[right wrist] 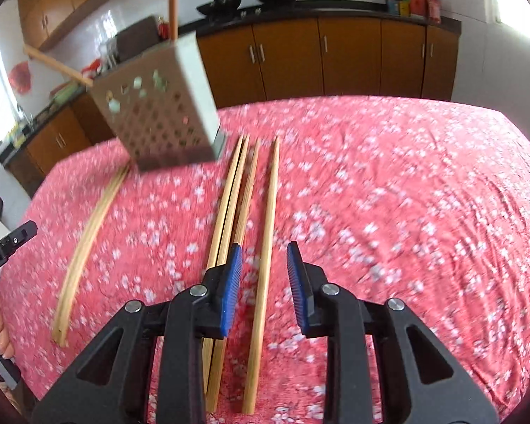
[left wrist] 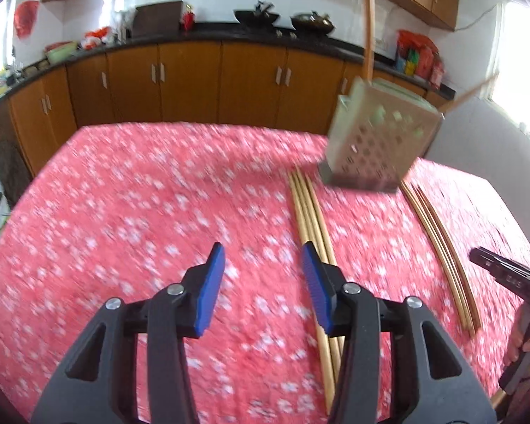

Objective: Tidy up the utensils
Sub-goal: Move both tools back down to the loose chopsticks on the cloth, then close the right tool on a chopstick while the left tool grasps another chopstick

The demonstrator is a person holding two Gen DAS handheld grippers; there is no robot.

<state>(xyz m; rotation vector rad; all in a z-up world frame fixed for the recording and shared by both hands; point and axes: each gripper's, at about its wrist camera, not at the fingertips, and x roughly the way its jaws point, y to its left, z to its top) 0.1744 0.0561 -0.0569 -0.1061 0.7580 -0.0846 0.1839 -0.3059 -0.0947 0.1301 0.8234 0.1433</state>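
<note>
A perforated metal utensil holder (left wrist: 378, 141) stands at the far side of the red flowered tablecloth (left wrist: 141, 212), with two wooden chopsticks (left wrist: 369, 24) standing in it. It also shows in the right wrist view (right wrist: 162, 113). A bundle of chopsticks (left wrist: 314, 219) lies flat by my left gripper (left wrist: 263, 258), which is open and empty. A second bundle (left wrist: 441, 247) lies further right. In the right wrist view, my right gripper (right wrist: 265, 258) is open above a single chopstick (right wrist: 266, 240), with several more chopsticks (right wrist: 231, 201) just left of it and the other bundle (right wrist: 88, 240) far left.
Wooden kitchen cabinets (left wrist: 194, 81) with a dark counter and woks (left wrist: 258, 17) run behind the table. The other hand-held gripper shows at the right edge of the left wrist view (left wrist: 505, 275) and at the left edge of the right wrist view (right wrist: 3, 247).
</note>
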